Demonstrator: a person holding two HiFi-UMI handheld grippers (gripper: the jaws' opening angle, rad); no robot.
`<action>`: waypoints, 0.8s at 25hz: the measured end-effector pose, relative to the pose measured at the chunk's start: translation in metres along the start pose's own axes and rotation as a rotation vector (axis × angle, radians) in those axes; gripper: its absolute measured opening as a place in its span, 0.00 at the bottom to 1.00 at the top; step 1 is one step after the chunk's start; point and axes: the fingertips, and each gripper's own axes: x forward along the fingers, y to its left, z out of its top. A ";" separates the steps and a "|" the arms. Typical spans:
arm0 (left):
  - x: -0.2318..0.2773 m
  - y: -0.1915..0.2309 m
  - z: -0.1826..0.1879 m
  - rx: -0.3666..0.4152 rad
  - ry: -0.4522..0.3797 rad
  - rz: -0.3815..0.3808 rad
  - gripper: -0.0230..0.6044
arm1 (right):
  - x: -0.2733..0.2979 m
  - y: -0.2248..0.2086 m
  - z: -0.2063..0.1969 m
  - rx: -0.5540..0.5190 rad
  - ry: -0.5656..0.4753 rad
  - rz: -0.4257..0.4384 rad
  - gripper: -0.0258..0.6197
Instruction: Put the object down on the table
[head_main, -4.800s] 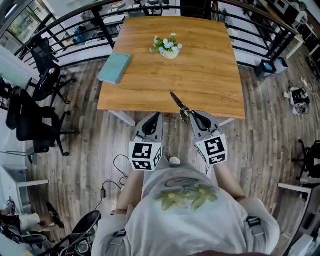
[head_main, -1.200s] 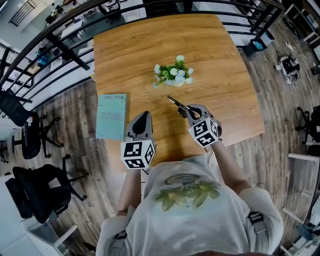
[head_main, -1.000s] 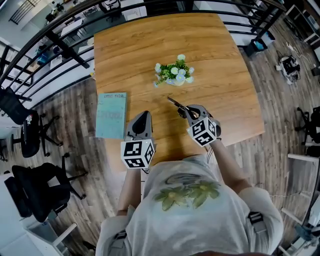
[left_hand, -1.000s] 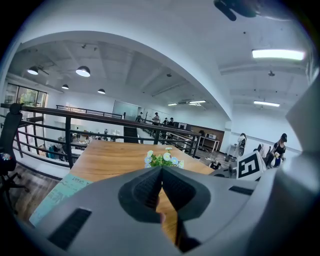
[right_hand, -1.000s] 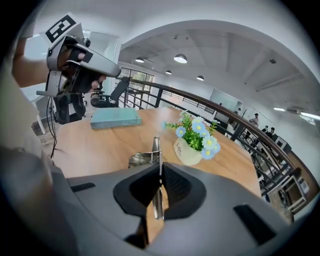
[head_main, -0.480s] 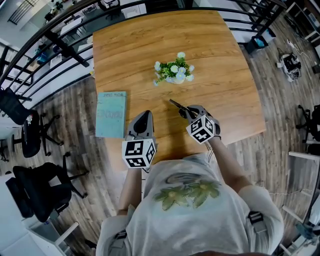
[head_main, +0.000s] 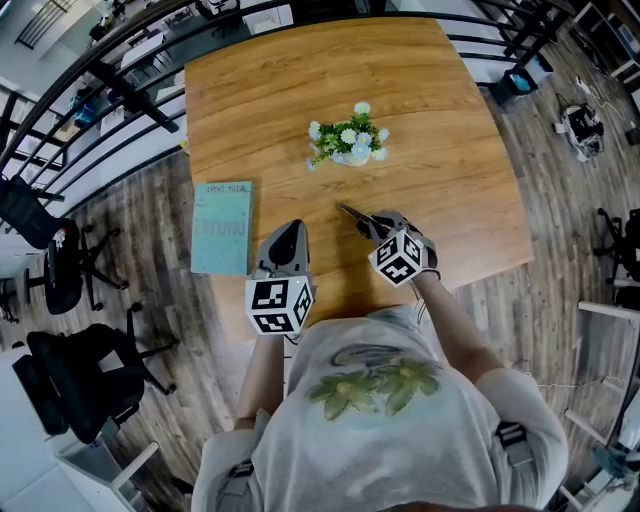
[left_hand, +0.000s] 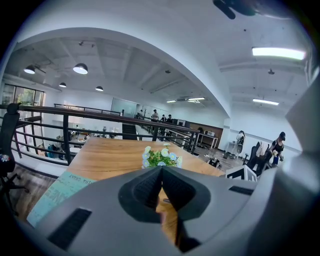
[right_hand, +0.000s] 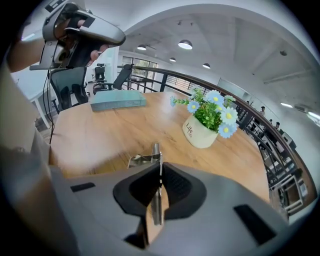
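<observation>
Left tongs (head_main: 290, 230) pressed together, nothing in them, over the counter (head_main: 450, 120) near its edge. Right tongs (head_main: 373, 226) clamped on 1 thin metal tool (head_main: 352, 213), which sticks out ahead, tilted down toward the counter; contact unclear. Teal book (head_main: 221, 227) lies left of left tongs. Flower pot (head_main: 350, 155) sits beyond right tongs, apart from the tool tip.

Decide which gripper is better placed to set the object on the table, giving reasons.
Right. The right gripper is shut on the metal tool, angled down over the table near the flowerpot. The left gripper is shut and empty.
</observation>
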 end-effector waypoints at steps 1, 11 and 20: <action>0.000 0.000 0.000 0.001 0.002 -0.001 0.06 | 0.001 0.001 -0.002 -0.011 0.007 0.001 0.07; 0.003 -0.003 -0.003 0.008 0.014 -0.012 0.06 | 0.005 0.019 -0.007 -0.037 -0.010 0.034 0.10; 0.003 -0.005 -0.005 0.014 0.025 -0.015 0.06 | 0.010 0.031 -0.014 -0.046 0.003 0.065 0.16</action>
